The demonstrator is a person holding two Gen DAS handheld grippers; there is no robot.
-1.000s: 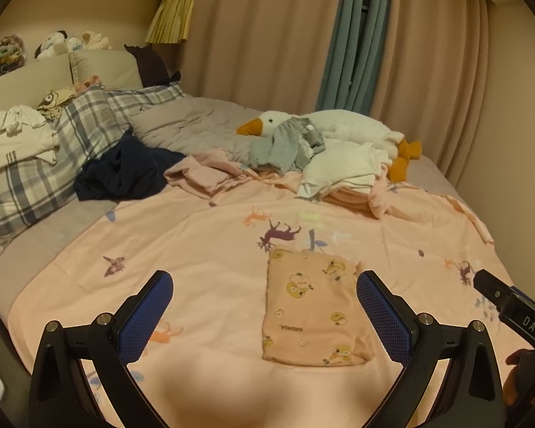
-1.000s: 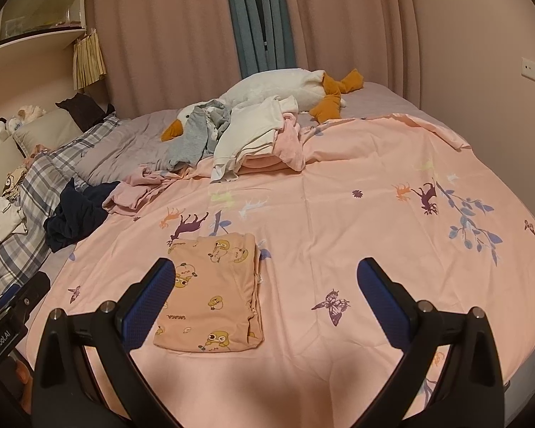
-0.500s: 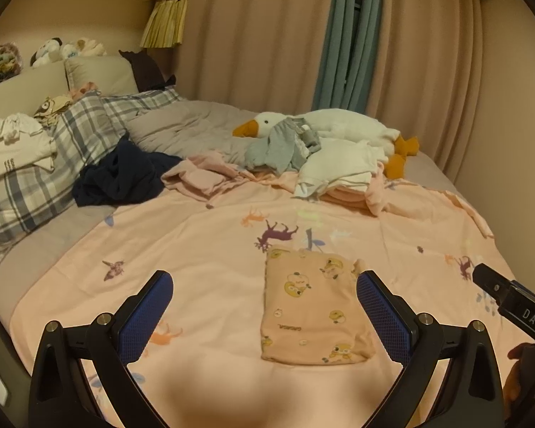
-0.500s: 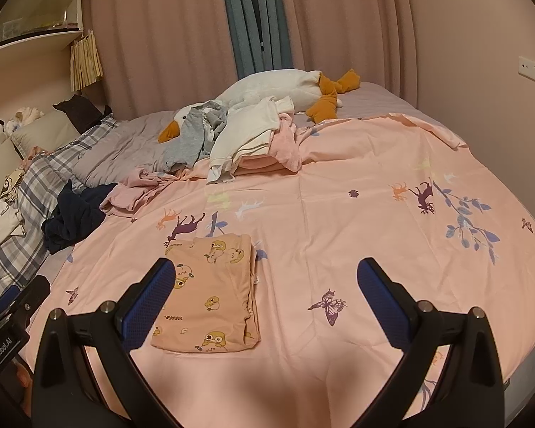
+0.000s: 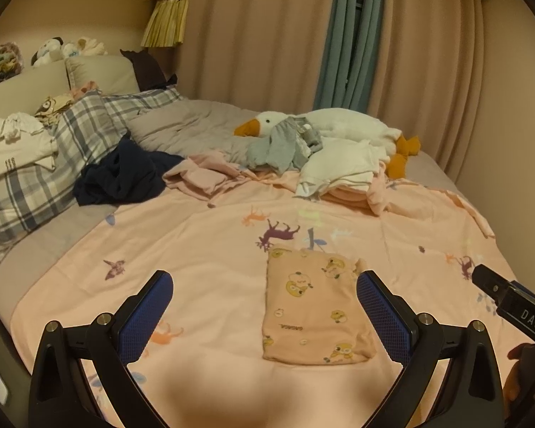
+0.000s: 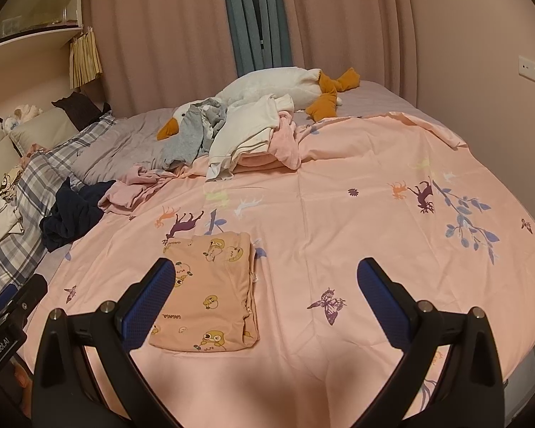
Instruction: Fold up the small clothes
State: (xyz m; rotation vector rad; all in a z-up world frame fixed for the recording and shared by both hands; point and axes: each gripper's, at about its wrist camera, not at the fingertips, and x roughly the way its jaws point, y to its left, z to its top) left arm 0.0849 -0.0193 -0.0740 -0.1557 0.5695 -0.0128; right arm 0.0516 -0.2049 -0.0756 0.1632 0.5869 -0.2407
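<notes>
Small peach cotton garment with yellow cartoon-duck print [image 5: 315, 315], already folded to a neat flat rectangle, lying on the pink animal-print bedsheet [image 5: 203, 249] near the front edge of the bed. In the right wrist view it sits just left of centre [image 6: 210, 297].

Handling, my read: very light, limp, layered knit. No stiffness, so a pinch on the top layer alone would probably peel the fold open. Best hold looks like a short edge, pinching all layers together, or both near corners at once. Sheet below is loose and could get caught in the pinch.

Left gripper [image 5: 264, 308]: jaws spread wide, empty, above the sheet. Right gripper [image 6: 265, 294]: same, wide apart, holding nothing.

Further back: unfolded pile of white, grey and pink clothes [image 5: 314, 164] draped over a white plush goose [image 5: 342, 125], likely the next source.
</notes>
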